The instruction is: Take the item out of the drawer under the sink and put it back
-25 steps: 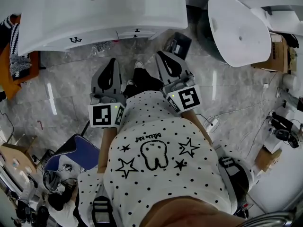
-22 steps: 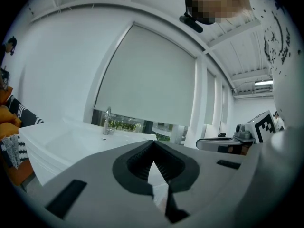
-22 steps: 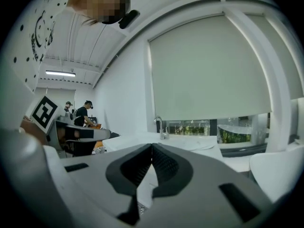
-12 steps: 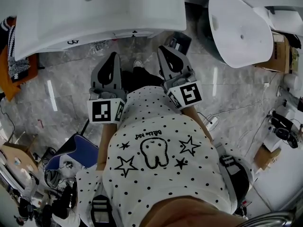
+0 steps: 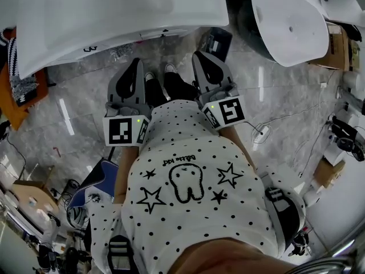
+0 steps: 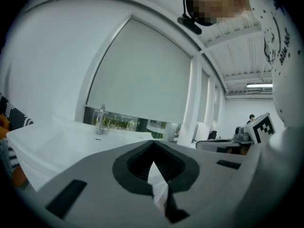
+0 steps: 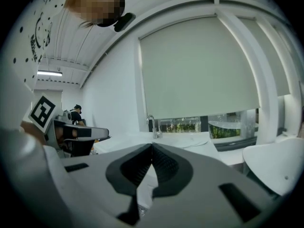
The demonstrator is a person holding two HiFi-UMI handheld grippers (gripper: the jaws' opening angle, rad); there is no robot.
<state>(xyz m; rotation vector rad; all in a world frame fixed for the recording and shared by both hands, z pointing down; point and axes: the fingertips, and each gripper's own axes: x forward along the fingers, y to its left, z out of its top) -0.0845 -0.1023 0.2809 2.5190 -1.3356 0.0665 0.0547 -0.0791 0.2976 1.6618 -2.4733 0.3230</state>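
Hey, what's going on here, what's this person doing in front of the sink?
A person in a dotted shirt stands facing the white sink, with a gripper in each hand held close to the body. The left gripper and the right gripper both point toward the sink, jaws together with nothing between them. Neither touches the sink, and no item has been taken out yet.

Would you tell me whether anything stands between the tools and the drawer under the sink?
Nothing visible does: only floor lies between the left tool, the right tool and the closed-looking drawer front. The item is out of sight.
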